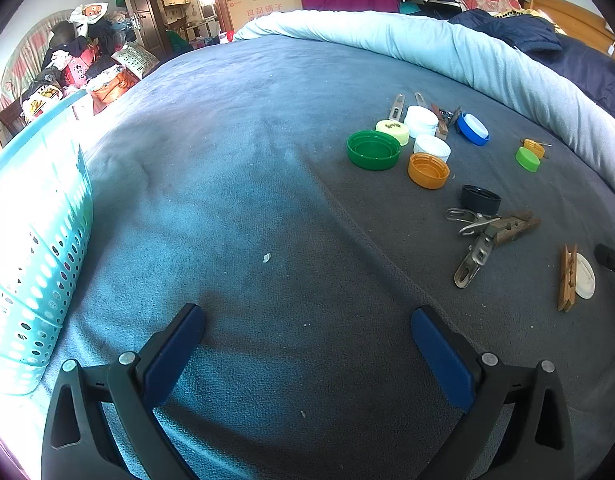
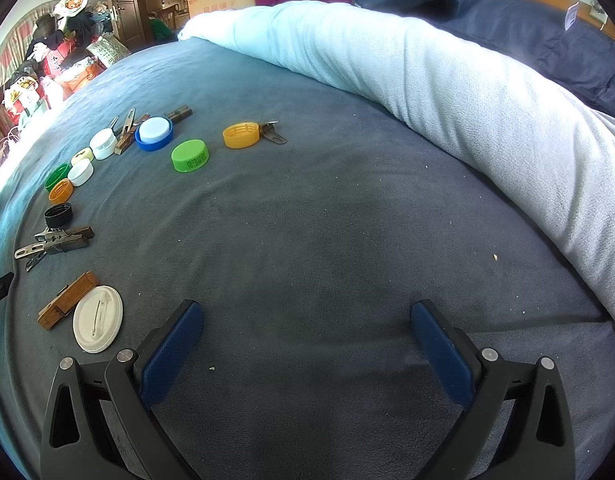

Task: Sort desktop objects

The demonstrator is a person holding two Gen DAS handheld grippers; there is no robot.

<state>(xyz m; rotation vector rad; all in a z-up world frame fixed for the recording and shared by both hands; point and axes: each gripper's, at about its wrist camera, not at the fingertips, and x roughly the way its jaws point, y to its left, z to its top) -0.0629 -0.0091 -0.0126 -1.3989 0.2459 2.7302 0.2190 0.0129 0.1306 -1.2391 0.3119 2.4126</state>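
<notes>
Several bottle caps and clothespins lie scattered on a blue-grey blanket. In the left wrist view a green cap (image 1: 373,150), an orange cap (image 1: 428,170), a blue cap (image 1: 472,129), a black cap (image 1: 481,199) and metal clips (image 1: 473,254) lie far right of my left gripper (image 1: 307,320), which is open and empty. In the right wrist view a white lid (image 2: 97,318) and a wooden clothespin (image 2: 67,300) lie just left of my right gripper (image 2: 307,316), also open and empty. A light green cap (image 2: 189,155) and a yellow cap (image 2: 241,135) lie farther ahead.
A turquoise perforated basket (image 1: 31,240) stands at the left of the left wrist view. A rolled pale blue blanket (image 2: 447,92) borders the far and right side. Piled clothes, boxes and a doorway are beyond the bed.
</notes>
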